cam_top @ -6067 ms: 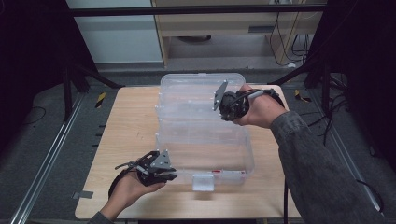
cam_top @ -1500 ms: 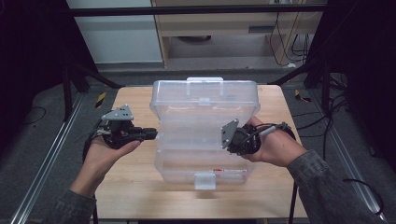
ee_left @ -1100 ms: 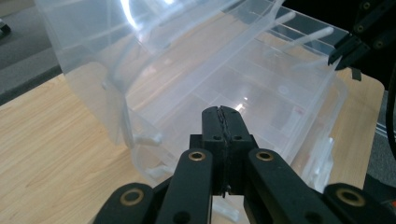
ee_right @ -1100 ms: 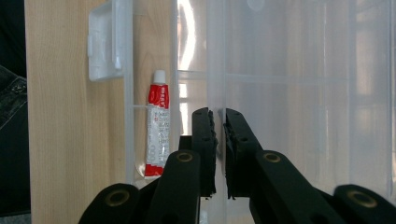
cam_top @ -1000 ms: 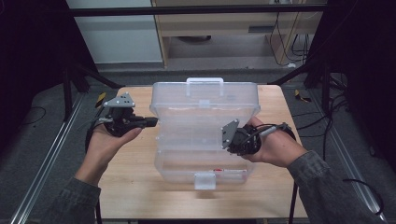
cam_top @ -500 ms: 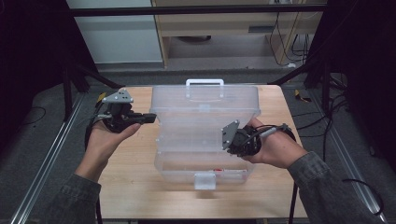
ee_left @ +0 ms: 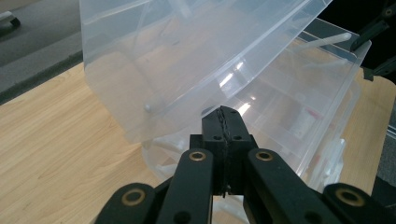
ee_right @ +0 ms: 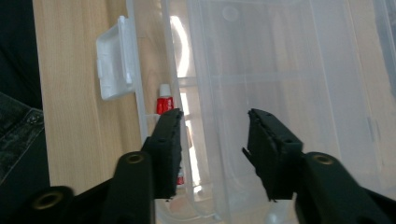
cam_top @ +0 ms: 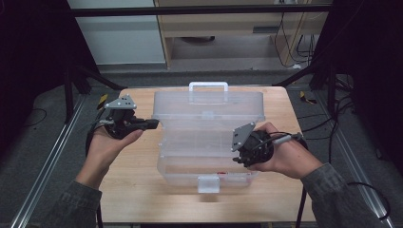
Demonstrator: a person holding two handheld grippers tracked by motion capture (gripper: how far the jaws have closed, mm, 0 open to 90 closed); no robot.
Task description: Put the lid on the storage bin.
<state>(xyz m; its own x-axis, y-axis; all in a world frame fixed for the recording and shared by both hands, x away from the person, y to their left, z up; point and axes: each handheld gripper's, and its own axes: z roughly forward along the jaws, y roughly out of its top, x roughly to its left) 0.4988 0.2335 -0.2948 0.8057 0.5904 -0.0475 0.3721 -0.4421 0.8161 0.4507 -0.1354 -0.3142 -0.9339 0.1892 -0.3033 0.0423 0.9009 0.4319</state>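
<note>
A clear plastic storage box (cam_top: 190,164) stands on the wooden table (cam_top: 138,185) with its lid (cam_top: 209,107) raised and tilted back, its handle (cam_top: 208,87) on top. My left gripper (cam_top: 154,123) is shut, with its tip (ee_left: 223,114) against the lid's left edge and nothing between the jaws. My right gripper (cam_top: 236,154) hovers over the box's right front. Its jaws (ee_right: 215,121) have just been opening and stand apart over the clear rim, with no pad pressing on it. A small red and white item (ee_right: 164,103) lies inside near the white latch (ee_right: 112,65).
The table's edge runs close in front of the latch (cam_top: 208,184). Bare wood lies to the left of the box (ee_left: 60,140). Metal rails (cam_top: 43,175) flank the table, and a wooden cabinet (cam_top: 228,28) stands behind it.
The lid has swung from closed to raised and tilted back. My left gripper went from the front left corner up to the lid's left edge. My right gripper's jaws have parted.
</note>
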